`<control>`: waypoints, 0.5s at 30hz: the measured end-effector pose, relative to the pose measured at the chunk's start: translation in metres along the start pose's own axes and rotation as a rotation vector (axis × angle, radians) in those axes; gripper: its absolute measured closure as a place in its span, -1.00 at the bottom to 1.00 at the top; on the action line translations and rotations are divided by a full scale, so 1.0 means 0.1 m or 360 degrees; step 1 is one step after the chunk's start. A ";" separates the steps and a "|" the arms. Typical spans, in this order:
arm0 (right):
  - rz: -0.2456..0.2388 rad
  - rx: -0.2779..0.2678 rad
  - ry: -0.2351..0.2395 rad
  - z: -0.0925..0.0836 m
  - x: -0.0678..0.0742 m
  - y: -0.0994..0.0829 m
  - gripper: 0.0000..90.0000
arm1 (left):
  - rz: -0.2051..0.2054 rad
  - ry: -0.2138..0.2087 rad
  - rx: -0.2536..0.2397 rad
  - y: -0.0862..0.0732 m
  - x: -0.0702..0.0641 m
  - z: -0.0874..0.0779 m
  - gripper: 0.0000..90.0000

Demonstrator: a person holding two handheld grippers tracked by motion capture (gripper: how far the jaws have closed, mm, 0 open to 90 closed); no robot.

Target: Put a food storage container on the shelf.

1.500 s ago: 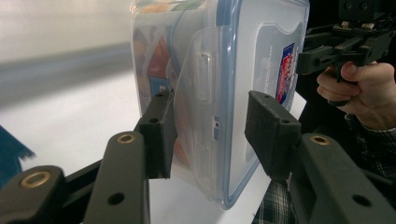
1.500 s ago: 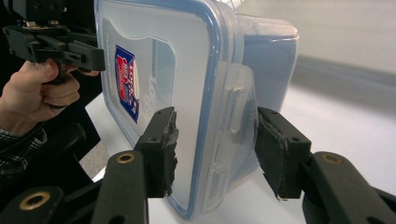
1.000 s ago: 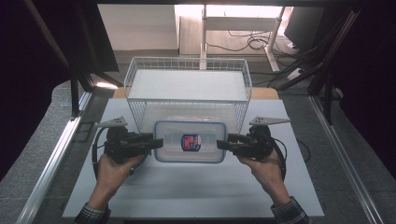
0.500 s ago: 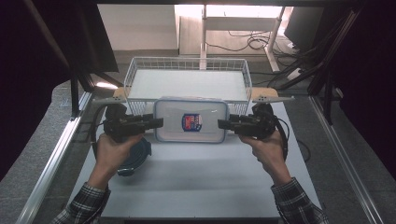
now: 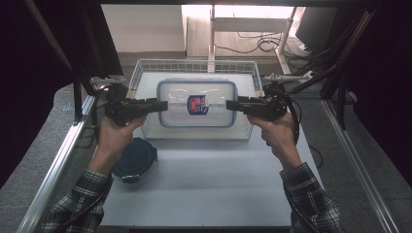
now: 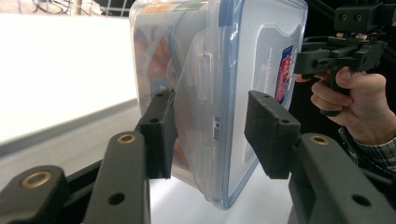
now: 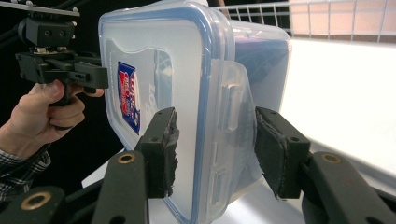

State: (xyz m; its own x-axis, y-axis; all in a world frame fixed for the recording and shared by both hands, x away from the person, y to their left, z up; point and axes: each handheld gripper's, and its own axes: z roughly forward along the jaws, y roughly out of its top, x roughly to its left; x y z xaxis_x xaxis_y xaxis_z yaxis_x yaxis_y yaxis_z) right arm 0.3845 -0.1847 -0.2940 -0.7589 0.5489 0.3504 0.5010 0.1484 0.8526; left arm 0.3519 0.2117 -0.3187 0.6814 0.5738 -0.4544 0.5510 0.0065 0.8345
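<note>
- Dark round container point(image 5: 134, 158): rests on the white table point(image 5: 204, 189), near the person.
- Clear lidded box point(image 5: 197, 103): held level over the wire basket point(image 5: 252, 73); contents unclear.
- Left gripper point(image 5: 163, 105) and right gripper point(image 5: 230, 104): part-open, each clamped on one box end.

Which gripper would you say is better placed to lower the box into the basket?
Neither alone: left gripper and right gripper each clamp one end of the box, level over the basket, so they should probably lower together.
</note>
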 end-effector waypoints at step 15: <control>0.0032 -0.0044 -0.0006 0.12 -0.23 0.35 0.11 | -0.0021 -0.0023 -0.0017 0.42 0.24 0.13 0.21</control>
State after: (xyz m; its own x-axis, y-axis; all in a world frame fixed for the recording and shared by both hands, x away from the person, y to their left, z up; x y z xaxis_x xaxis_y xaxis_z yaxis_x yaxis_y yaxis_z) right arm 0.4243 -0.1823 -0.2763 -0.7472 0.5545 0.3663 0.5045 0.1145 0.8558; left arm 0.3980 0.2154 -0.2983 0.6812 0.5617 -0.4696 0.5546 0.0228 0.8318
